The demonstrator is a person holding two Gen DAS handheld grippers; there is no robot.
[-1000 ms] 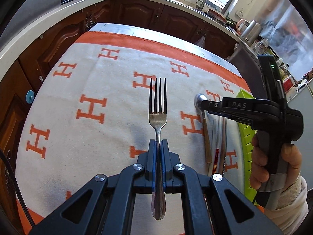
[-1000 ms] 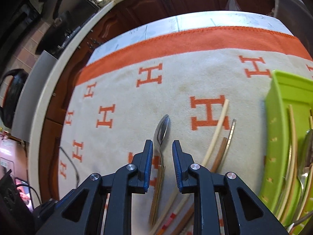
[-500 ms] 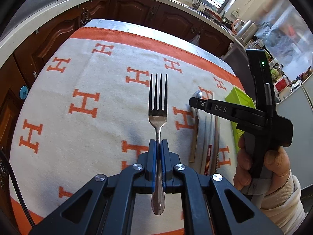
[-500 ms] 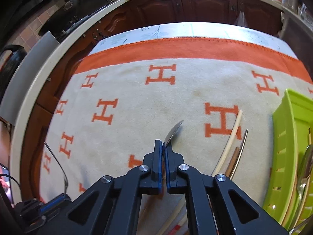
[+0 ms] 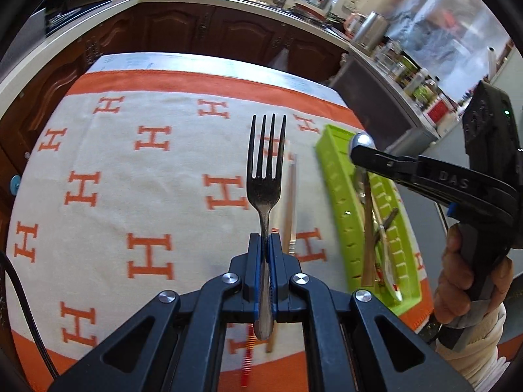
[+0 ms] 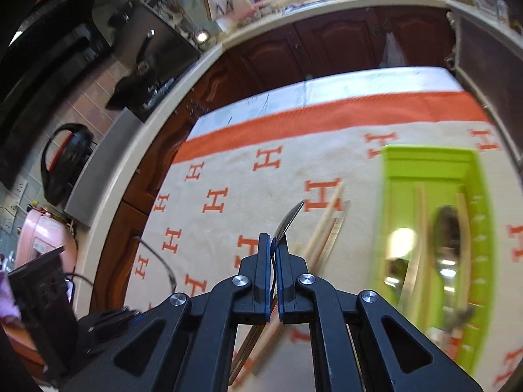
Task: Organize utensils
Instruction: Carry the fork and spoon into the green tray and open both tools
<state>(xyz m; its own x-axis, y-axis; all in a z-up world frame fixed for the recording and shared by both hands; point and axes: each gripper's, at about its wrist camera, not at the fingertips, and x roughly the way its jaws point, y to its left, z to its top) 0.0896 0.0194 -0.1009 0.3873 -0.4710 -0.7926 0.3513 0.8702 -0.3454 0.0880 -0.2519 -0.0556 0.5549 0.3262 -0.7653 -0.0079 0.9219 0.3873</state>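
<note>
Left gripper point(image 5: 268, 245) fingers clamp fork point(image 5: 266, 176) by neck, above surface point(image 5: 108, 150).
Right gripper point(image 6: 274, 245) grips spoon point(image 6: 289, 219) edge-on beside green tray point(image 6: 385, 196); thin hold, blurred view, may twist, slip.
Chopsticks point(image 6: 327, 219) loose.

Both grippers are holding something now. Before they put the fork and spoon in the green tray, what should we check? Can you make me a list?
1. Left gripper shut on the fork: ok, the handle is pinched between the pads and the tines point away.
2. Right gripper shut on the spoon: ok, the bowl sticks out past the tips.
3. Spoon lifted off the cloth: ok, it hangs over the green tray in the left view.
4. Free room in the tray: cannot tell, utensils already lie in it and the picture is blurred.
5. Chopsticks left on the cloth: not ok, waiting to be sorted.
</note>
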